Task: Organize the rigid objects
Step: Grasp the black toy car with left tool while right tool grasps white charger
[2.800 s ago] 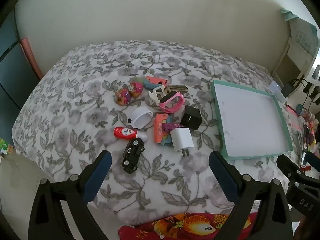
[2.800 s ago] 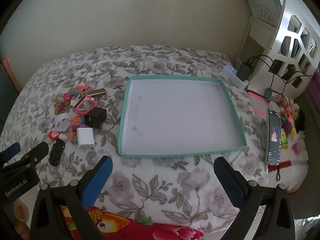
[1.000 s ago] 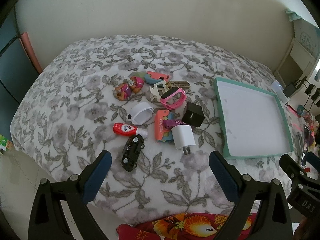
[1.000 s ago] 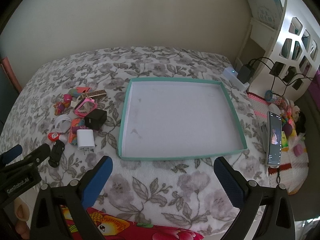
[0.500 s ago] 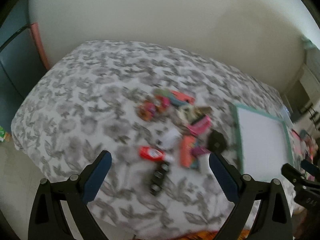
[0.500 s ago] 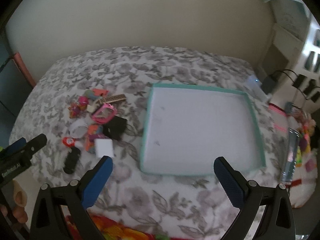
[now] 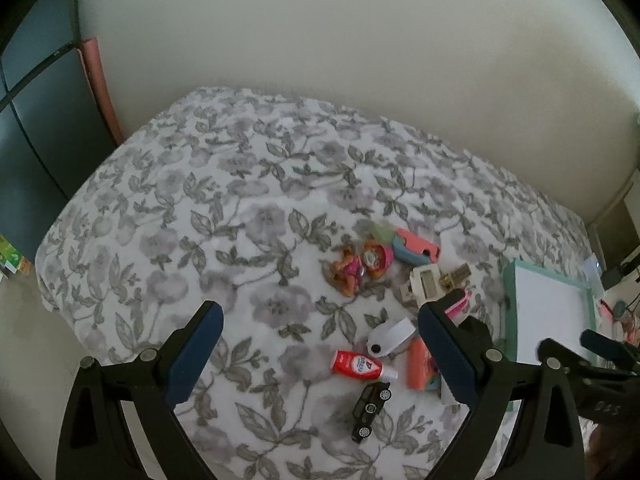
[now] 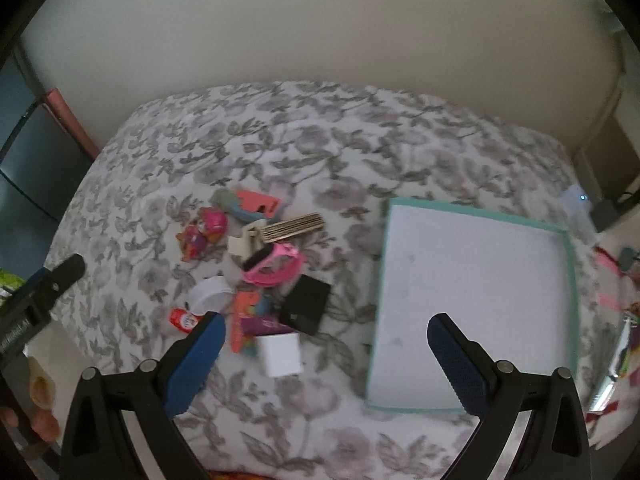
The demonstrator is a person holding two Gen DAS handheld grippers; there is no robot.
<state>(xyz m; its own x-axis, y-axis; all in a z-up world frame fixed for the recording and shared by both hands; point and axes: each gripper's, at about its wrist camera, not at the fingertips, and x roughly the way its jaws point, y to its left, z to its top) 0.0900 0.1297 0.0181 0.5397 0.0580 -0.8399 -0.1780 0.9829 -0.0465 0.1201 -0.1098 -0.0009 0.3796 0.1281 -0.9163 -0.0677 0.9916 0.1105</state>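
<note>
both grippers up over bed, left gripper [image 7: 320, 350] fingers spread, right gripper [image 8: 326, 354] fingers spread, both hold nothing; toy pile [image 8: 260, 268] left of teal tray [image 8: 572, 280]

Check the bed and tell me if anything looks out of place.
The small objects lie in a jumbled heap beside the teal tray, which holds nothing. The pink band overlaps the white holder, and the black cube sits tilted. Nothing looks broken or spilled.

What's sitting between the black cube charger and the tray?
Nothing: only bare floral bedspread lies between the black charger and the tray, clearest in the right wrist view.
</note>
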